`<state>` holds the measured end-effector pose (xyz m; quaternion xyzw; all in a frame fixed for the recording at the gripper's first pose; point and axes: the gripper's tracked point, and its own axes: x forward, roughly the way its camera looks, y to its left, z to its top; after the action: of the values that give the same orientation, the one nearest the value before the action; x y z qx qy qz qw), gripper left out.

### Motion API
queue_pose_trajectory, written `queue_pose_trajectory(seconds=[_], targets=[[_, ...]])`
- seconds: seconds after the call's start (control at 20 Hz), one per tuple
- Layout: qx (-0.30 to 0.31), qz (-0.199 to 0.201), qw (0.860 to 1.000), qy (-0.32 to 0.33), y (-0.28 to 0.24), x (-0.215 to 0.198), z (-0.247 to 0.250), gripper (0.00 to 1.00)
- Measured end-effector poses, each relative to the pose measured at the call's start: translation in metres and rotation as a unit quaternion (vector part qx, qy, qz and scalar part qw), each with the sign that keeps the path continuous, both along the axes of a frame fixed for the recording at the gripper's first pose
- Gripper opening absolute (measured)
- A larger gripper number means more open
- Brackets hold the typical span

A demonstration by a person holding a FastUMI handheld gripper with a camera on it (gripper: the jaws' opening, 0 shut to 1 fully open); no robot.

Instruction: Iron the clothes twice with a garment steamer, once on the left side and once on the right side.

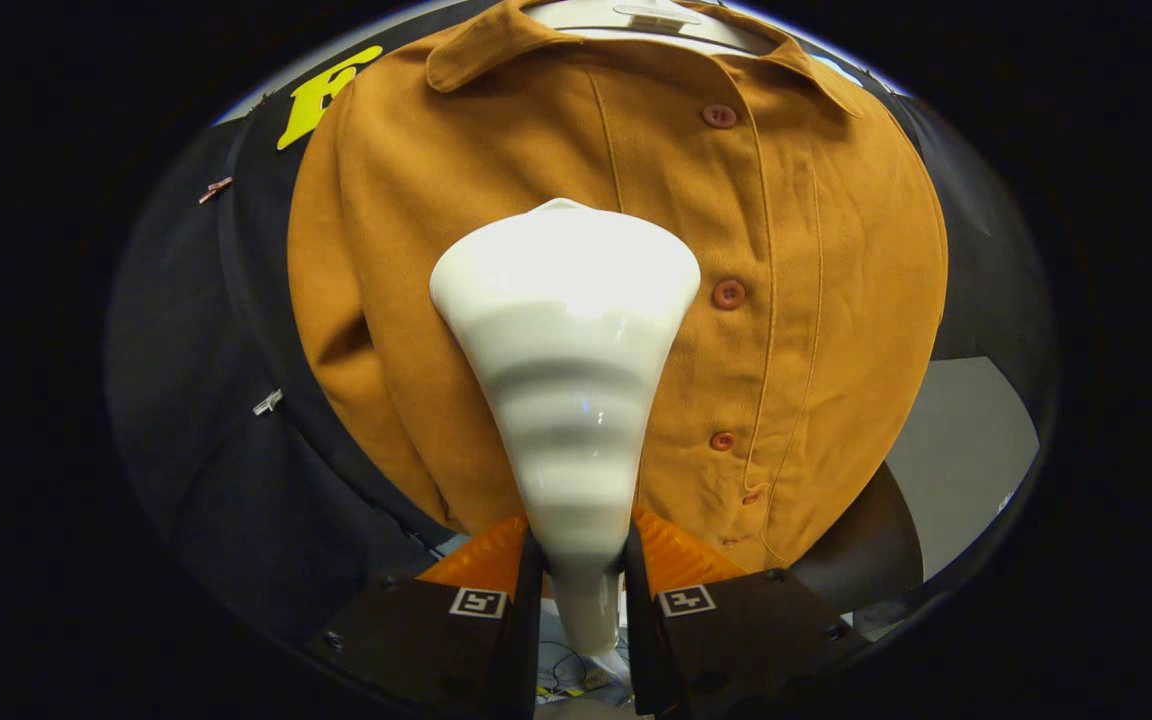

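My gripper [581, 560] is shut on the narrow handle of a white garment steamer [566, 360], both fingers pressing on its sides. The steamer widens away from the fingers, and its broad head faces an orange-brown buttoned shirt [836, 300] that hangs on a white hanger [651, 15]. The head covers the shirt's chest on the side left of the button row [728, 294], close to the cloth; whether it touches is hidden by the steamer's own body. The collar sits above the head.
Black booth cloth [196, 420] hangs behind the shirt, pinned with small clips [268, 402]. A pale grey surface [966, 450] shows past the shirt's right hem. Cables [566, 670] lie below, between the fingers.
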<state>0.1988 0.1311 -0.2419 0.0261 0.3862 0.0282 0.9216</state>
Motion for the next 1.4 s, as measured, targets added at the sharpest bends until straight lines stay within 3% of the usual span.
queue_pose_trajectory(seconds=[1.4], targets=[[0.013, -0.005, 0.984, 0.178, -0.013, -0.080, -0.103, 0.40]])
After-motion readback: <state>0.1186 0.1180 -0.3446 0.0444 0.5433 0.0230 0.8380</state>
